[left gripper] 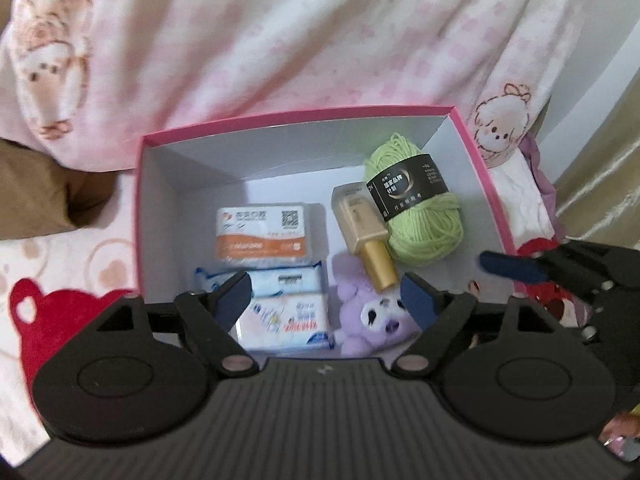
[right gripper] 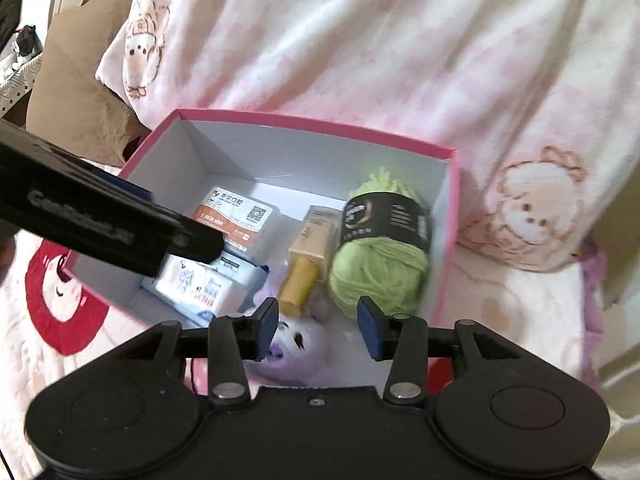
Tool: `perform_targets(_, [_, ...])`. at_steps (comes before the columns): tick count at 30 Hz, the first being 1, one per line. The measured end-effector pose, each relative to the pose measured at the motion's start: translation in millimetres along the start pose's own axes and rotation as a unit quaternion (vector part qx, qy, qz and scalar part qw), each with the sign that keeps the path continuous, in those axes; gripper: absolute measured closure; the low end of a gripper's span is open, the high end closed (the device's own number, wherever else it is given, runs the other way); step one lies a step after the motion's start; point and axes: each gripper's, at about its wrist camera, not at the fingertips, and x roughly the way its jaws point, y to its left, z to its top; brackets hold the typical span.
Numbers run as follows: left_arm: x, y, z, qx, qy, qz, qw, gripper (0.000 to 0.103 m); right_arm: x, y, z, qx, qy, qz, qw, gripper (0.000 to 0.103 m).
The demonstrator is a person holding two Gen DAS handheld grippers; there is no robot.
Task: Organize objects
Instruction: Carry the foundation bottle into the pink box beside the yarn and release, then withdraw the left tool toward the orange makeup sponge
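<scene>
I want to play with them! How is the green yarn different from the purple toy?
The green yarn is a wound ball wearing a black label; the purple toy is a fluffy animal with a white face. The yarn sits toward the far wall, the toy by the near edge. Both lie inside the pink box.

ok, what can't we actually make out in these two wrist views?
- Plush toy: lower body cut off by the left tool in the left view; smeared by blur in the right.
- Wipes packs: partly covered by the left tool's arm in the right view.
- Yarn label: blurred in the right view.
- Box near wall: hidden behind both tools.
- Right tool: only its tip shows in the left view.
</scene>
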Motion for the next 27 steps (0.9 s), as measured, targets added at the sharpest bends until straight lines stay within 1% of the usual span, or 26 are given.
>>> perform_targets(2, [-13,-1,-4,0.002,-0.003,0.003,1.0000,0.018,-20,-1,-4,0.000,0.000,-0.005,1.000,0.049])
perform_targets(7, [-49,-4,-13,0.015,-0.014,0.027,0.9994,0.016,-64,2,-11,-0.012,-0.006,-0.015,1.000,0.044])
perform_targets(13, [-87,-6,-27,0.022,-0.022,0.032,0.9990,0.016,-108,15,-21,-0.030,-0.021,-0.020,0.999,0.035])
perform_targets(17, [-107,-8,-40,0.029,-0.028,0.024,0.9989,0.015,-130,24,-26,-0.041,-0.025,-0.028,0.998,0.031])
perform_targets(21, [-120,-11,-55,0.042,-0.033,0.028,0.9982,0.014,-146,32,-30,-0.046,-0.026,-0.021,0.998,0.028])
perform_targets(27, [-122,-11,-77,0.049,-0.016,0.023,0.9984,0.013,-156,46,-34,-0.057,-0.022,-0.024,0.998,0.027])
